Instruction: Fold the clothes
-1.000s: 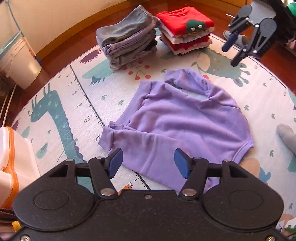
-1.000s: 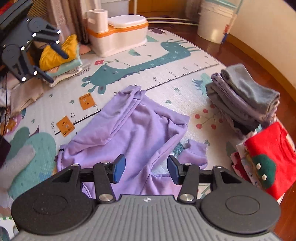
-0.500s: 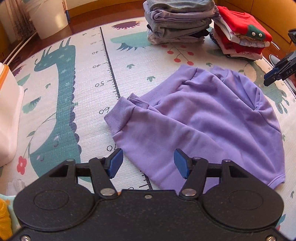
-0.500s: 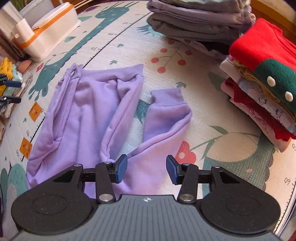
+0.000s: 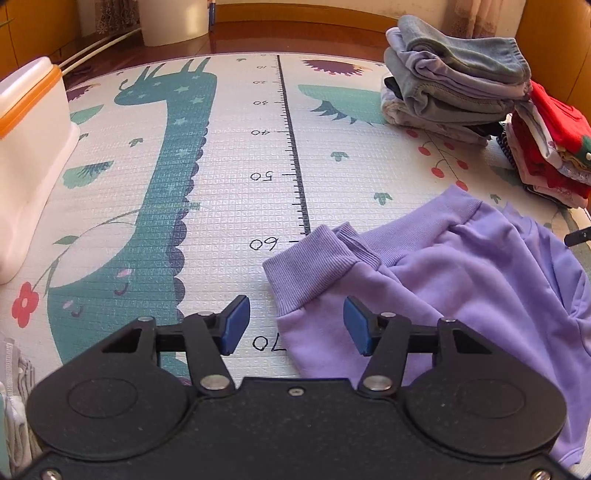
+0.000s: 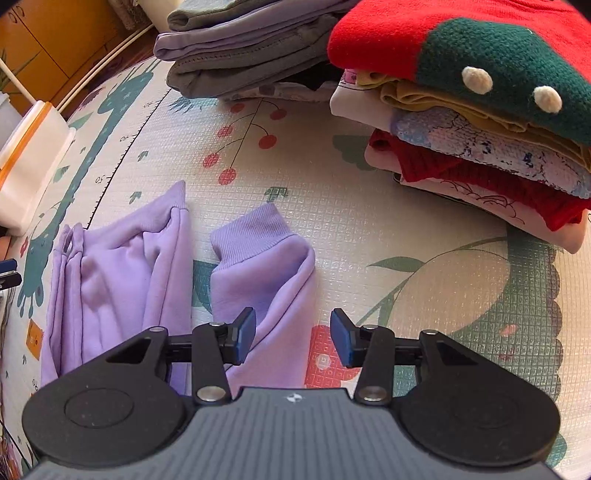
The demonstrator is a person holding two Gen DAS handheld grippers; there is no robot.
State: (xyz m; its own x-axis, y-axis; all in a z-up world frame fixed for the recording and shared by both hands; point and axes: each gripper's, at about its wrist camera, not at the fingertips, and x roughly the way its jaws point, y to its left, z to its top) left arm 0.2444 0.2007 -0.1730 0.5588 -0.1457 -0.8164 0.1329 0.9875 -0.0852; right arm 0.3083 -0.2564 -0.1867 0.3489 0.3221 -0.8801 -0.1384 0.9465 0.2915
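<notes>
A lilac sweatshirt (image 5: 461, 280) lay spread on a printed play mat (image 5: 229, 192), the landmark for all else in the scene. The garment's ribbed cuff (image 5: 310, 266) rested on the mat beside the printed ruler line (image 5: 291, 147), near its "60" mark. Above that cuff hung the left gripper (image 5: 291, 325), its blue pads (image 5: 236, 325) part-way apart and closing; the sleeve's edge lay below and between them, but neither pad pressed on the cloth.

In the right wrist view, the other sleeve (image 6: 262, 269) lay doubled on the mat, its cuff (image 6: 251, 229) turned toward the garment's body (image 6: 118, 280). The right gripper (image 6: 291, 334) hung over that sleeve's outer edge with its jaws moderately open and gripping nothing, one pad (image 6: 243, 332) over the lilac cloth, the other over the bare mat.

Toward the mat's far edge stood two folded stacks, touching: one of grey and mauve clothes (image 5: 454, 88), one topped by a red jumper with a green patch (image 6: 480, 48). A white box with an orange band (image 5: 29, 147) sat on the mat's opposite side, well apart from the sweatshirt. A white bin (image 5: 173, 18) stood on the wooden floor beyond the mat.
</notes>
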